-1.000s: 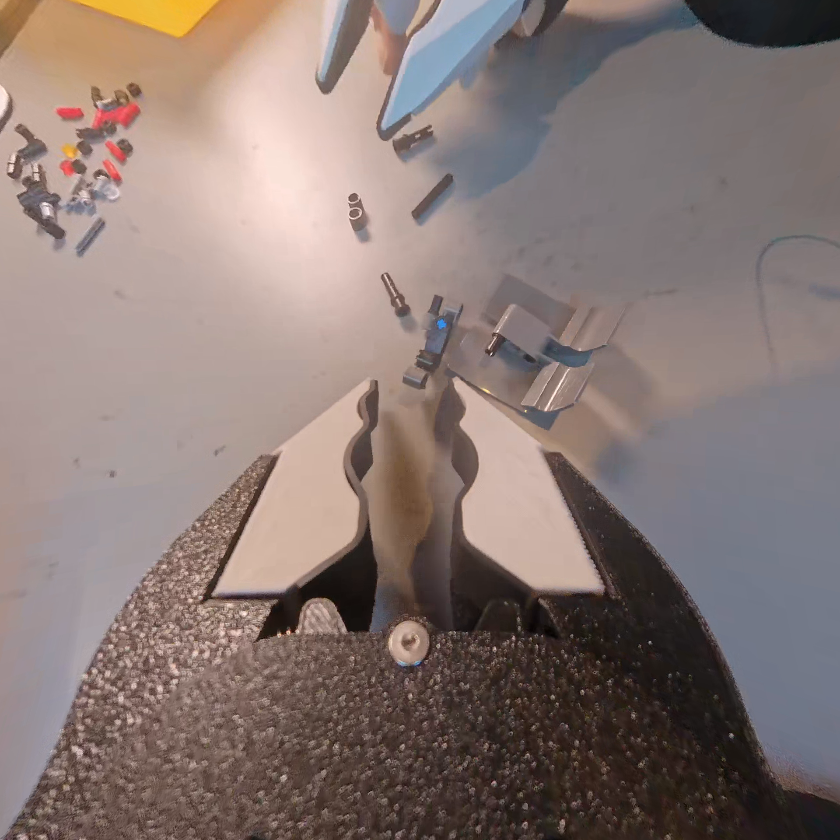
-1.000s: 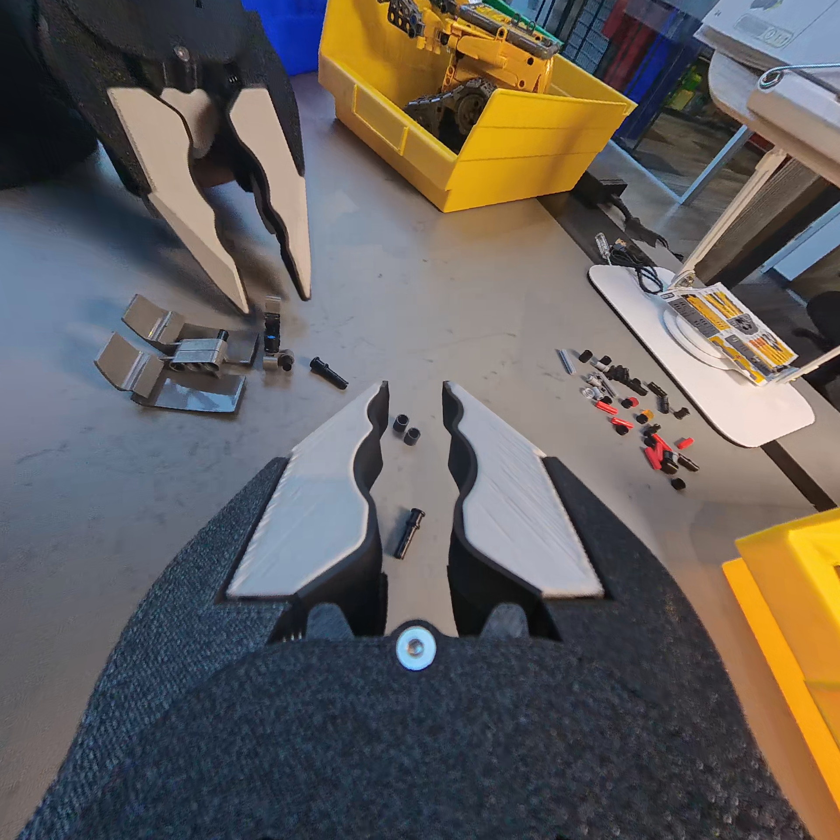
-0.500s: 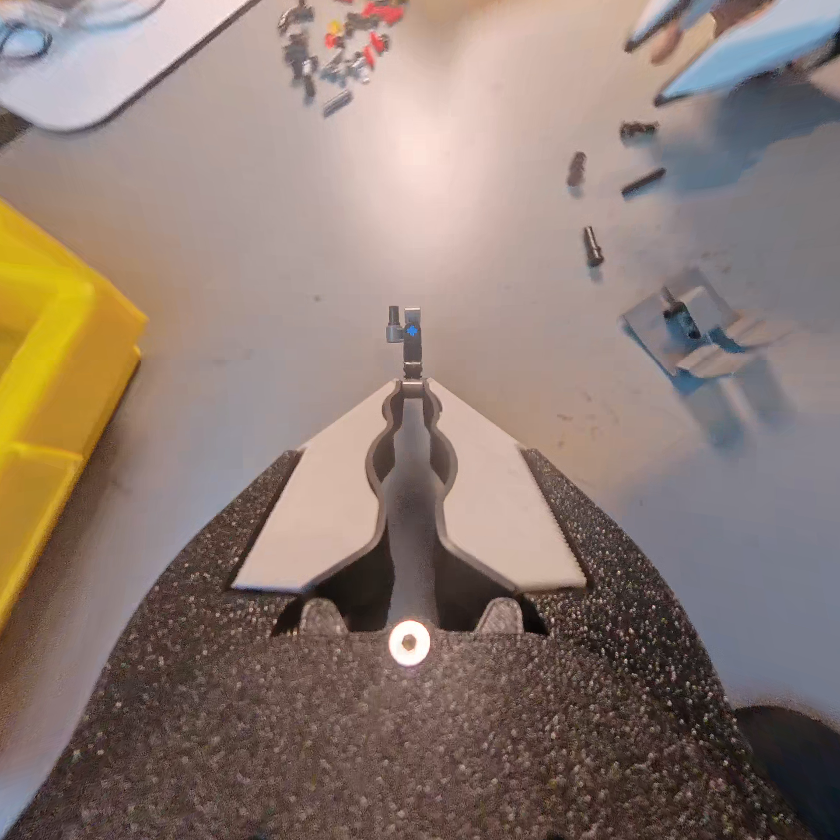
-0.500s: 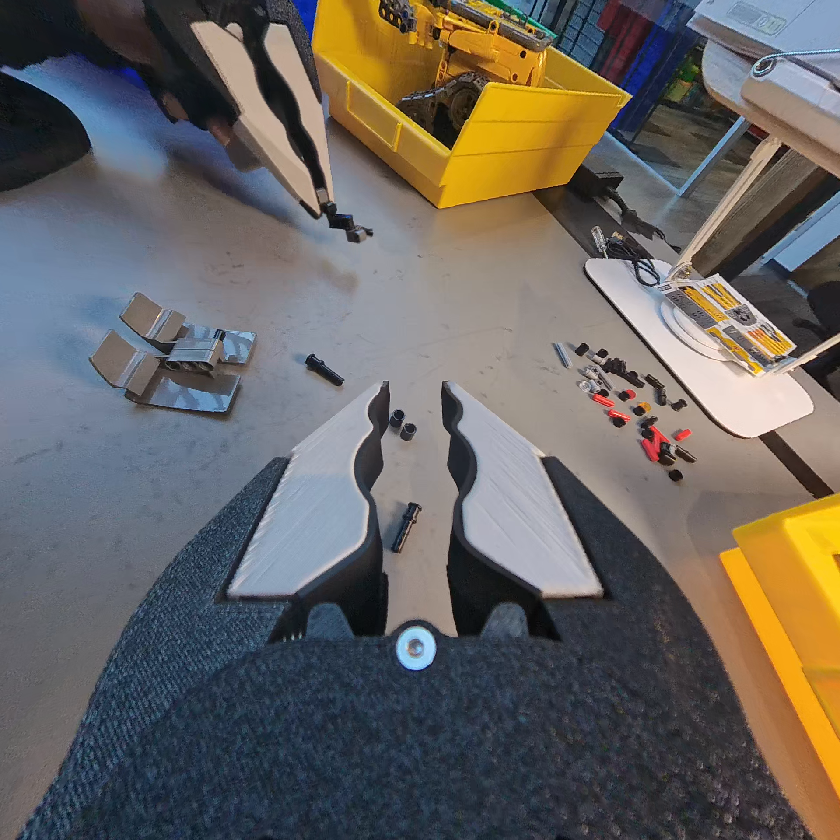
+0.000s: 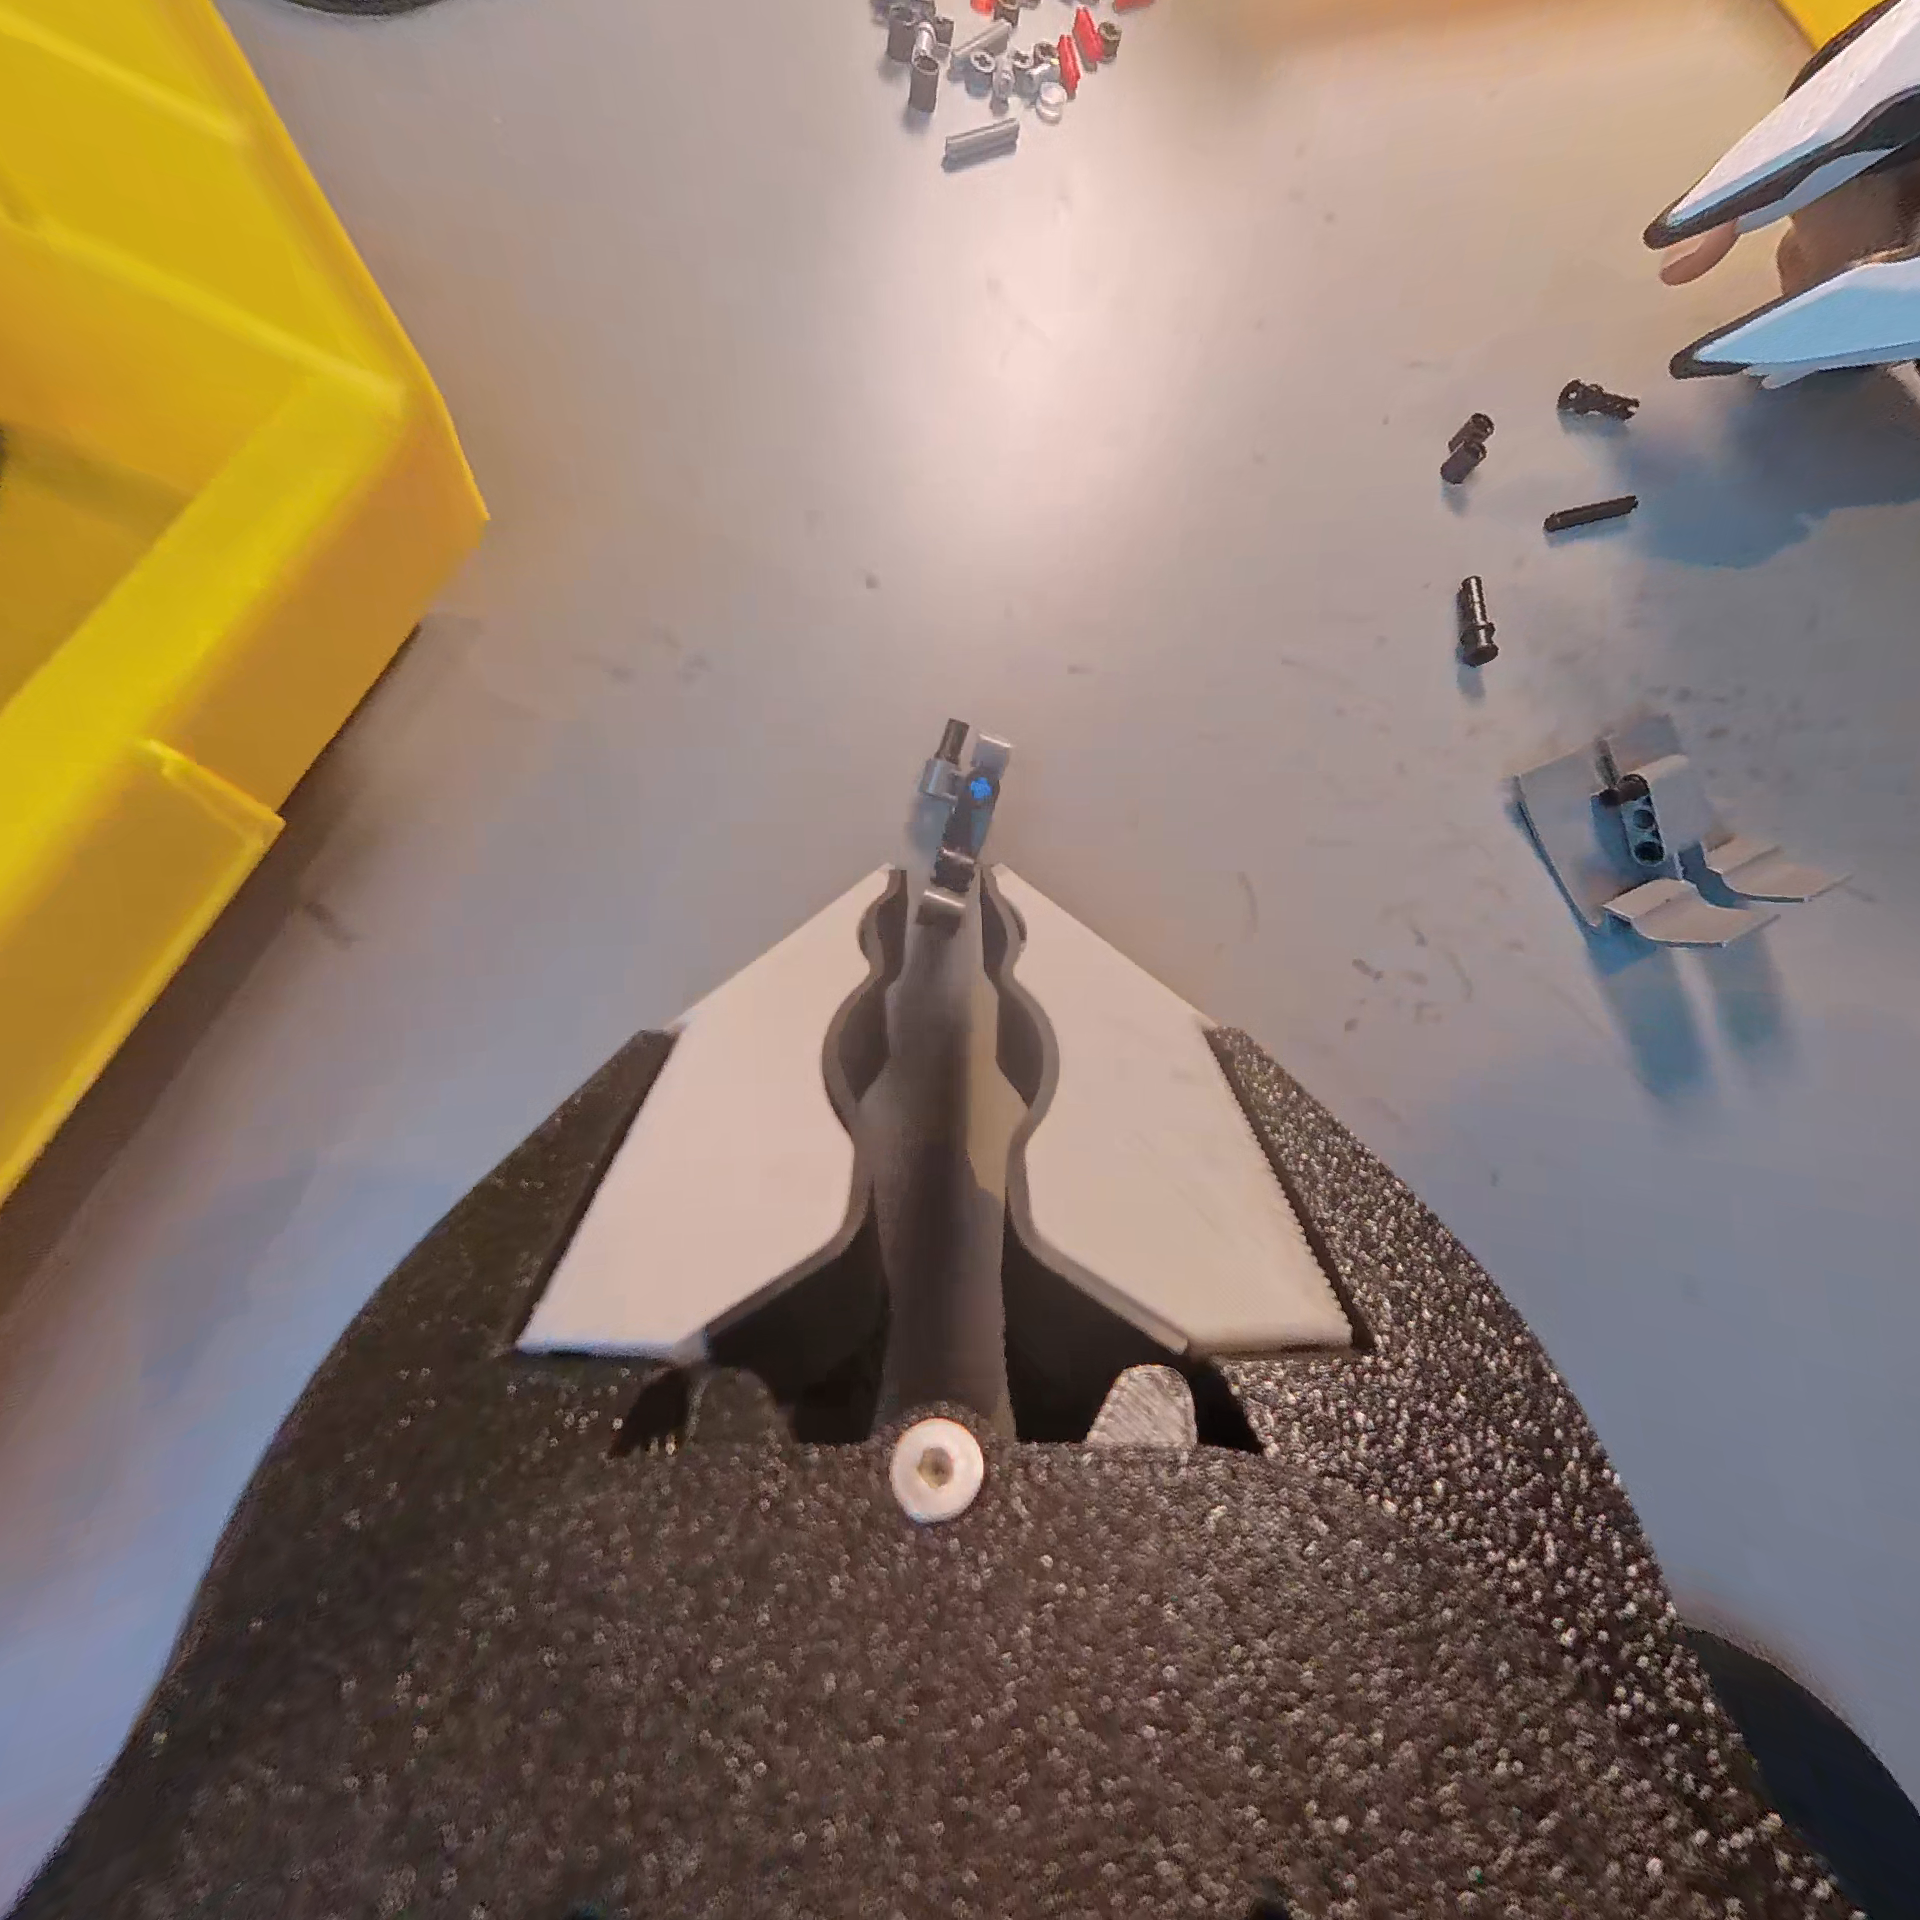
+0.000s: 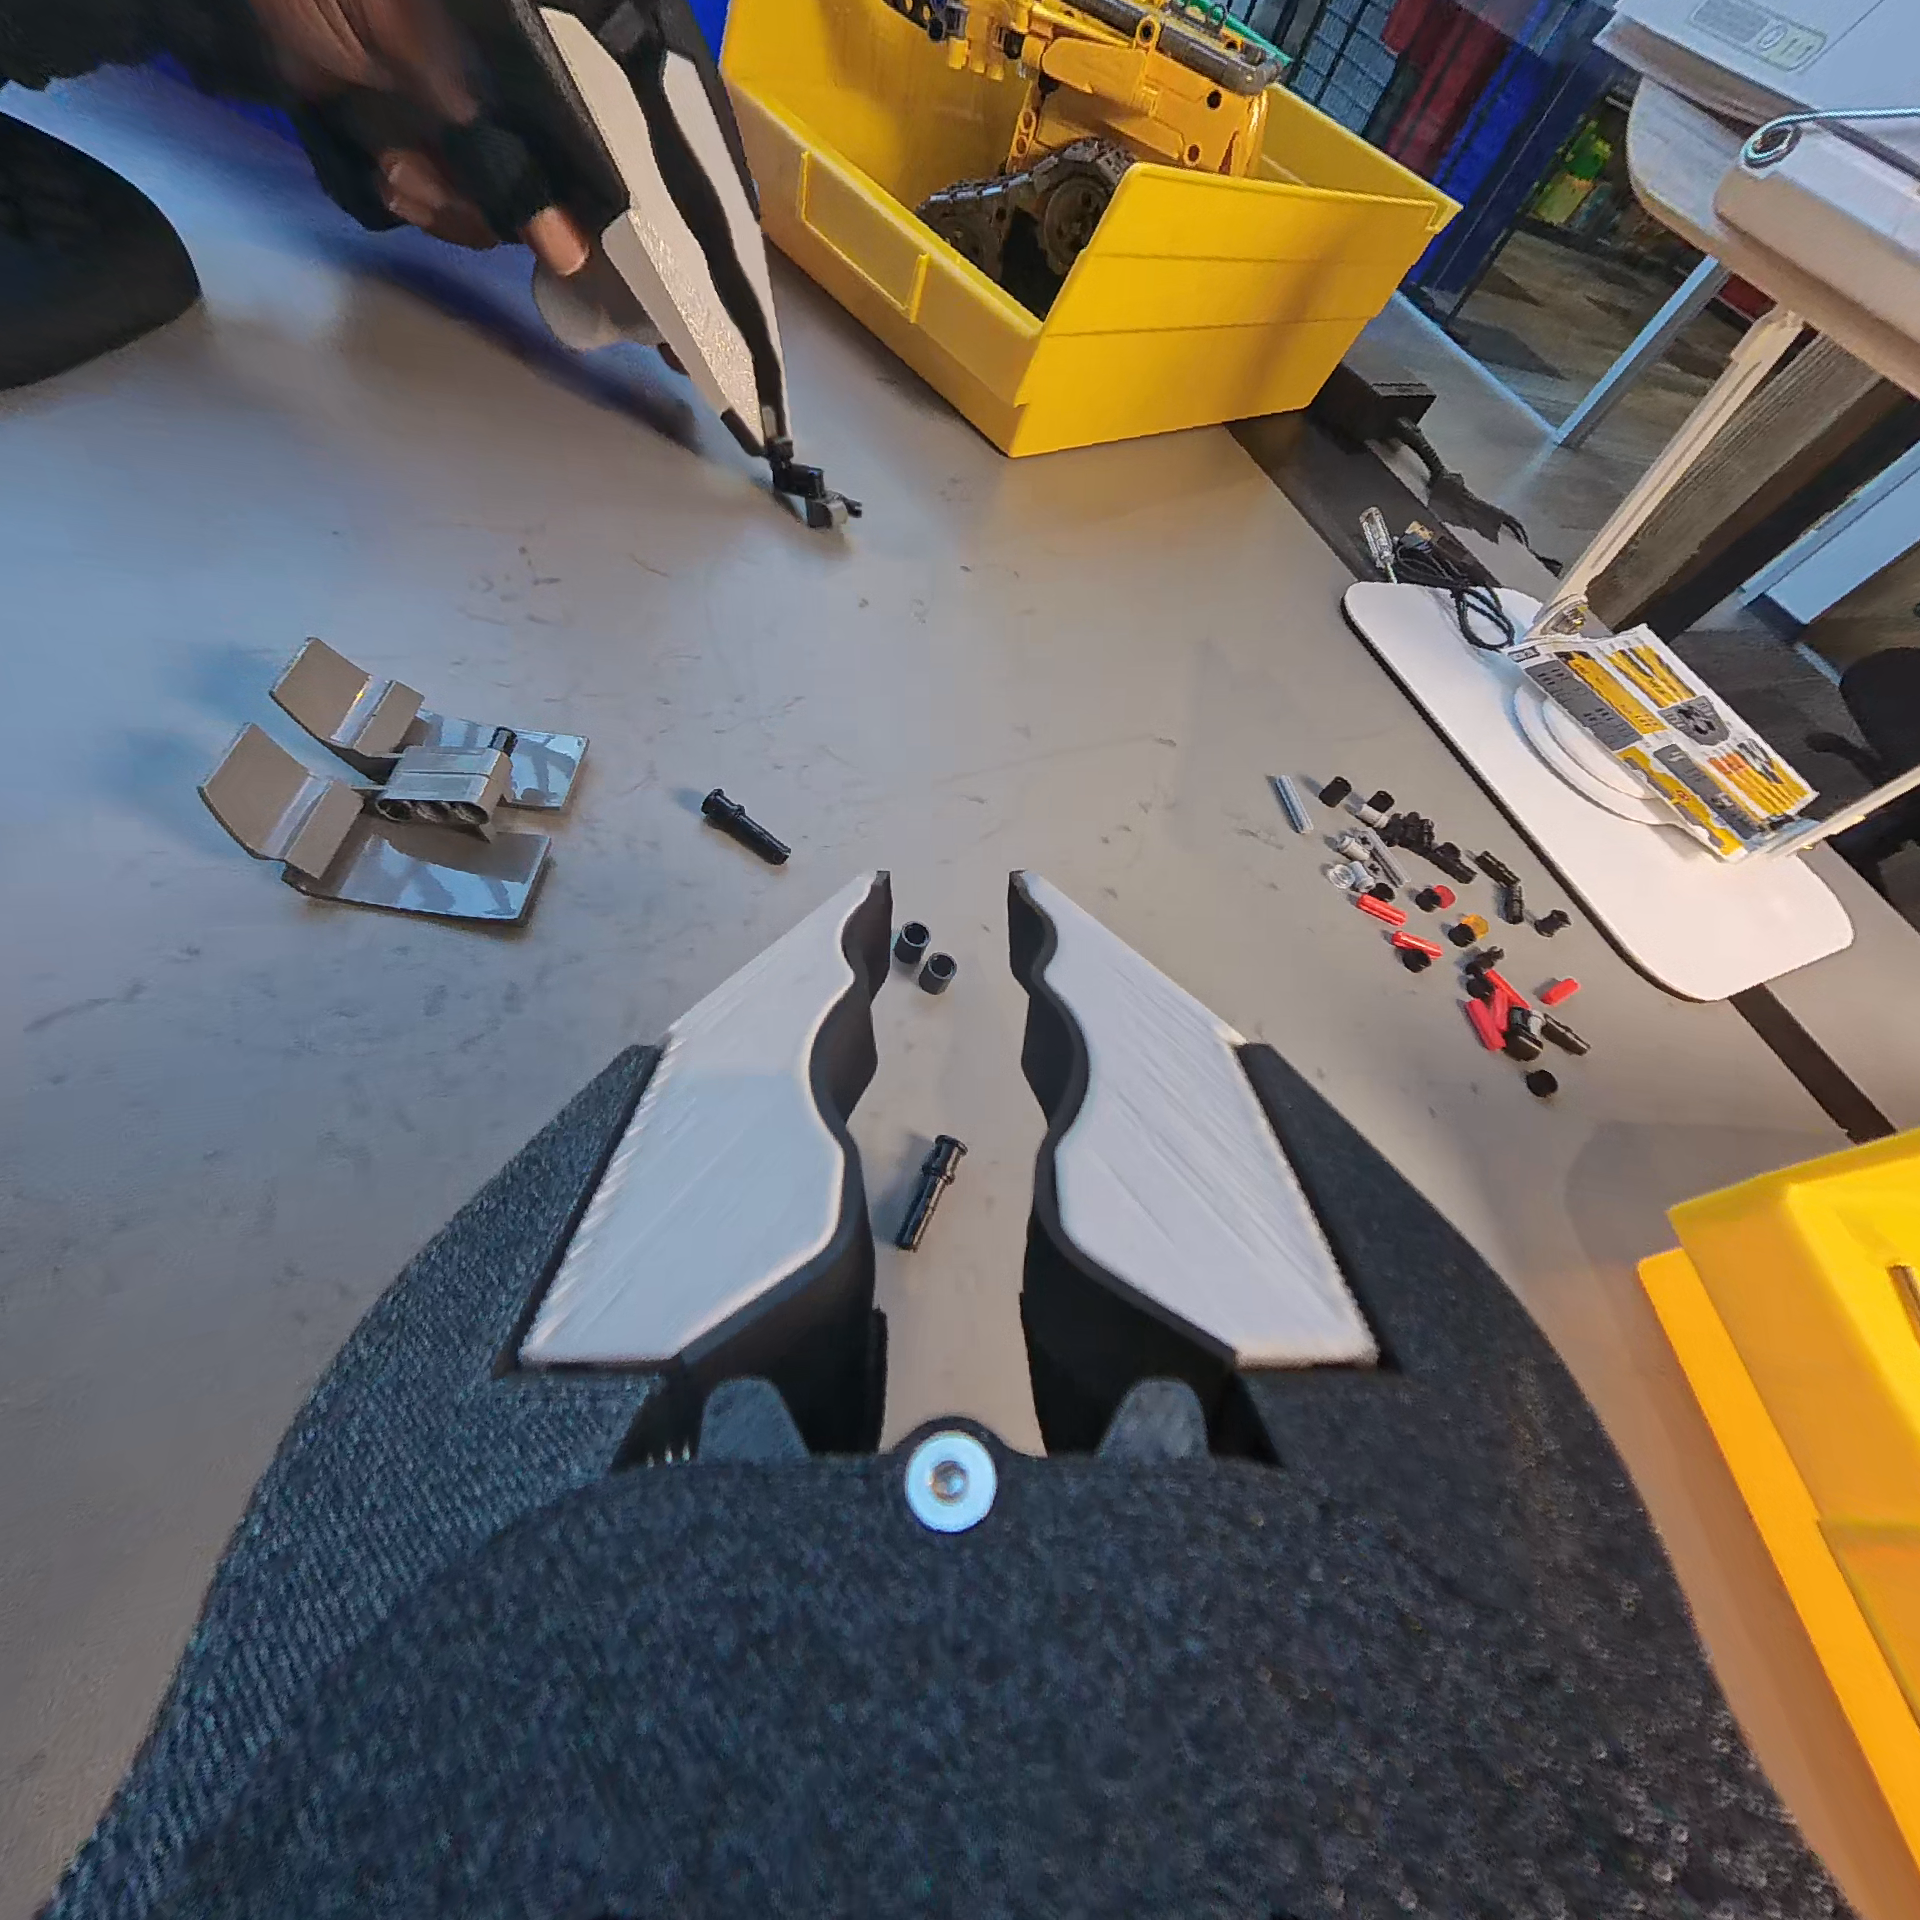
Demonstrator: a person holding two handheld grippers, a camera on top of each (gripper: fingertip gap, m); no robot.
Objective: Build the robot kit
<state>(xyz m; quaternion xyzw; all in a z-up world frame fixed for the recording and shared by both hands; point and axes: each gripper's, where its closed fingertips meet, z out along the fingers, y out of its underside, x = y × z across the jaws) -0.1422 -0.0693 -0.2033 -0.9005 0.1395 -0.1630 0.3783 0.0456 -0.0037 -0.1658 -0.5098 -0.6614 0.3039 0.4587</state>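
Left tongs [image 5: 954, 883] pinch a small black-and-grey toy part [image 5: 961, 805] above the bench [image 5: 727, 520], its long axis pointing straight forward; right tongs [image 6: 951, 883] spread over two black bushes [image 6: 925, 958].

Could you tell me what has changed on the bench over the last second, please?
The left hand-held gripper closed on the small grey-and-black connector piece that lay beside the grey panel assembly, lifted it and carried it towards the yellow bin. The right hand-held gripper stayed open over the two black bushes and black pin; the loose parts did not move.
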